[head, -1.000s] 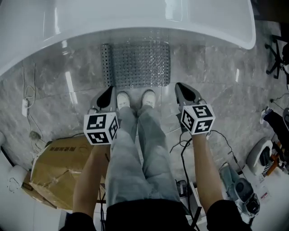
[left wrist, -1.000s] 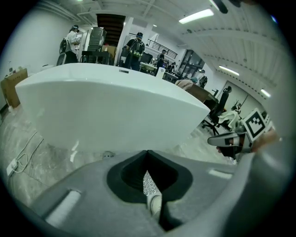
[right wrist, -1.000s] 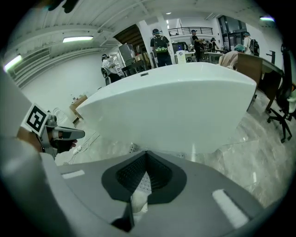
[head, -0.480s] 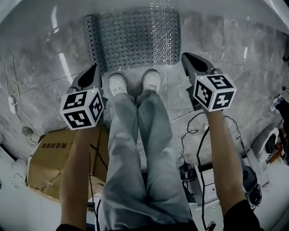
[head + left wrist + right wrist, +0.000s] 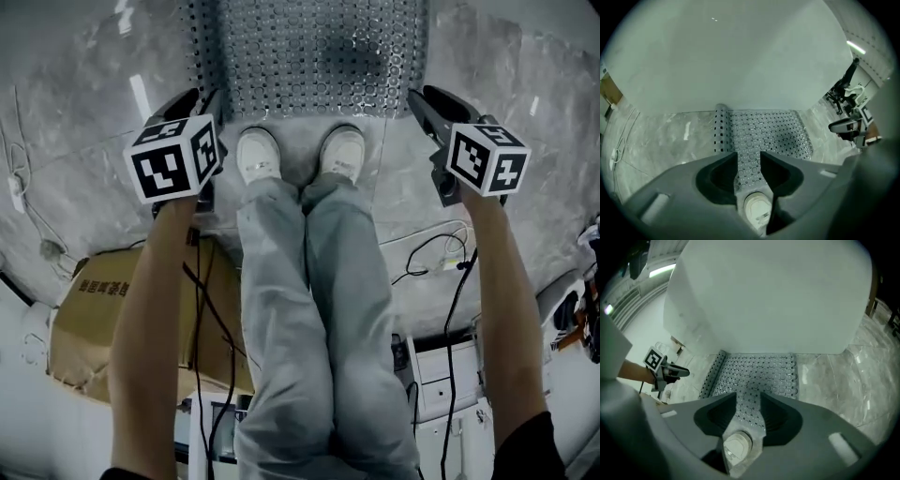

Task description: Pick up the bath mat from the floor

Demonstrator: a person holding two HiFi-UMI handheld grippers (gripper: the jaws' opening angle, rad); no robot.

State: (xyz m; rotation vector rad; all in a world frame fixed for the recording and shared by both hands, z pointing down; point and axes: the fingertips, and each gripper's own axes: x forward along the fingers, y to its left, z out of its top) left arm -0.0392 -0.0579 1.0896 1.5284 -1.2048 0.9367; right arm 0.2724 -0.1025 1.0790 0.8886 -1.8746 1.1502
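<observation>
Down on the grey marble floor (image 5: pixel 84 187), at its lower left edge in the head view, lies a brown cardboard box (image 5: pixel 94 319) with thin cables (image 5: pixel 202 309) trailing past it.

Just right of the box, the left gripper (image 5: pixel 199 98) points steeply down, its marker cube (image 5: pixel 173 157) facing up, and its tips are near the left near corner of the bath mat (image 5: pixel 319 56). In the left gripper view its jaws (image 5: pixel 749 157) stand a little apart, having just been opening. Nothing is pinched between them. Through the gap show only the mat (image 5: pixel 764 131) and a white shoe (image 5: pixel 757 211), both lying beyond.

The mat is grey and full of holes. It lies flat in the middle of the floor, its far edge against the foot of the white bathtub (image 5: pixel 726 61), and its left edge is curled up into a roll. The person's two white shoes (image 5: pixel 258 155) stand side by side at the mat's near edge.

On the right, the right gripper (image 5: pixel 427 101) also points down beside the mat's right near corner. Its jaws (image 5: pixel 748 397) are likewise slightly spread, having just been opening, and are closed on nothing. The mat (image 5: pixel 759 369) and a shoe (image 5: pixel 736 446) show through the gap, with the tub (image 5: pixel 768 296) behind. More cables (image 5: pixel 436 253) loop over the floor under that arm.
</observation>
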